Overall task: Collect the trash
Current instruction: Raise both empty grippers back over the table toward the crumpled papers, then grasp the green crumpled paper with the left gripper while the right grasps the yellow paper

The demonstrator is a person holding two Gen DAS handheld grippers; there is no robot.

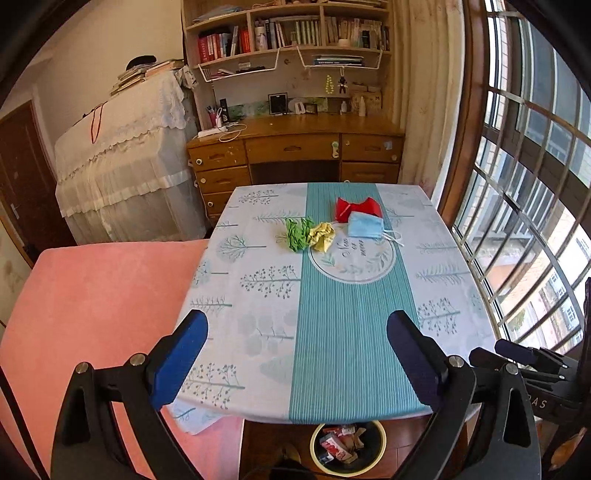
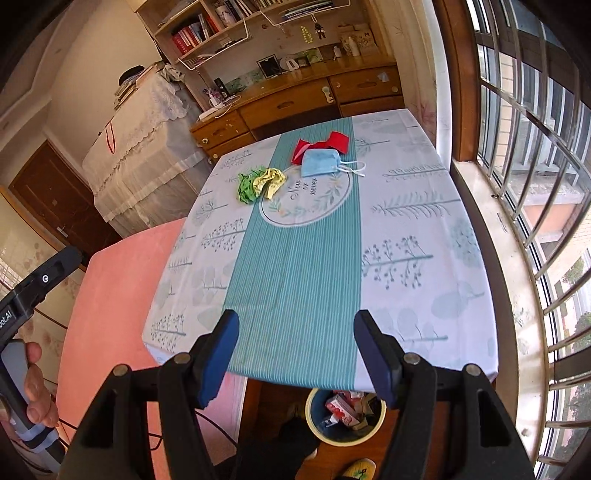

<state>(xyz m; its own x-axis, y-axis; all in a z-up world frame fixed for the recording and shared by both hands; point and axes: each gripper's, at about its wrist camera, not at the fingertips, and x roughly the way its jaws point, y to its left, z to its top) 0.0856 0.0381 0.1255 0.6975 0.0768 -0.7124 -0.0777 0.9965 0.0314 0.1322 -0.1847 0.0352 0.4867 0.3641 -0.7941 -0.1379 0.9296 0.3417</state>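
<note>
My round bin with the pale yellow rim (image 1: 380,441) sits half under the table's near edge, so the tablecloth covers its far side, and the red-and-white cartons (image 2: 341,408) inside are too jumbled to count. The red folded paper (image 1: 364,207) is partly covered by the light blue face mask (image 1: 365,224). I cannot read the book spines on the wooden shelf (image 1: 288,33). My left hand (image 2: 35,391) is cut by the picture's edge.

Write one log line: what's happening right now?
left gripper: open | right gripper: open | trash on table: four pieces | bin: below near edge
</note>
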